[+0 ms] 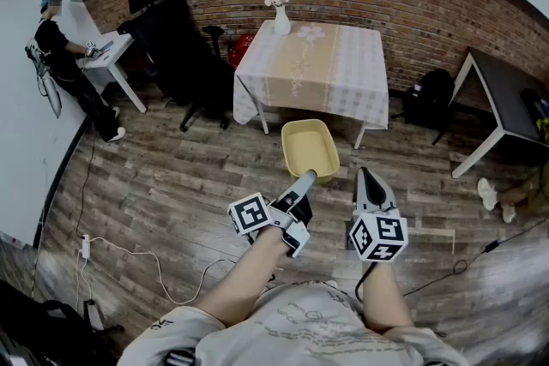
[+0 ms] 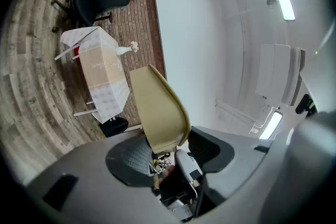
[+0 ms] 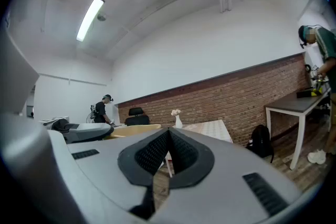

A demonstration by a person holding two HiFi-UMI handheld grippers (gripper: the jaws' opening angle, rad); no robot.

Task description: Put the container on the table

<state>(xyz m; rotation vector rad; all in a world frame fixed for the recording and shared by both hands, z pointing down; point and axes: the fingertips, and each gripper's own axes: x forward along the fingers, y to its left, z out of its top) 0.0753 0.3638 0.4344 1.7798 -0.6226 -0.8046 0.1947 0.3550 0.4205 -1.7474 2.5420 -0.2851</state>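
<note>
Left hand-held gripper [image 1: 304, 180] is clamped on the near short rim of the pale yellow rectangular plastic container [image 1: 310, 148]. The left gripper view shows the wall of it pinched between the two ribbed pads. The container is carried in the air over the wooden plank floor [image 1: 171, 201], resting on nothing.

Right hand-held gripper [image 1: 367, 176]: jaws closed together, nothing between them, just beside the container on its right, not touching it.

Key relation: the cloth-covered square worktop [image 1: 343, 73] lies straight ahead of the container, well apart, with bare floor between. The container's long axis runs away from the person, its far short end pointing at the worktop's near edge. It hangs out beyond the jaws, held at one end only, so the far end is unsupported. The left hand does the carrying; the right is free and close enough to steady the side wall if needed.

Materials and shapes:
- The container is a smooth, shallow tub with rounded corners and a rolled rim. It looks light and empty inside.
- The cloth has a beige centre band and pale checked sides, and drapes over the edges. It is soft and may slide or bunch under a dragged base.
- A white ceramic vase with pale flowers [image 1: 281, 20] stands at the far left corner of the worktop. The near half is bare.

Judgement: carry phase, the placing not yet begun. The next step is to walk forward and bring the container in over the near edge.
</note>
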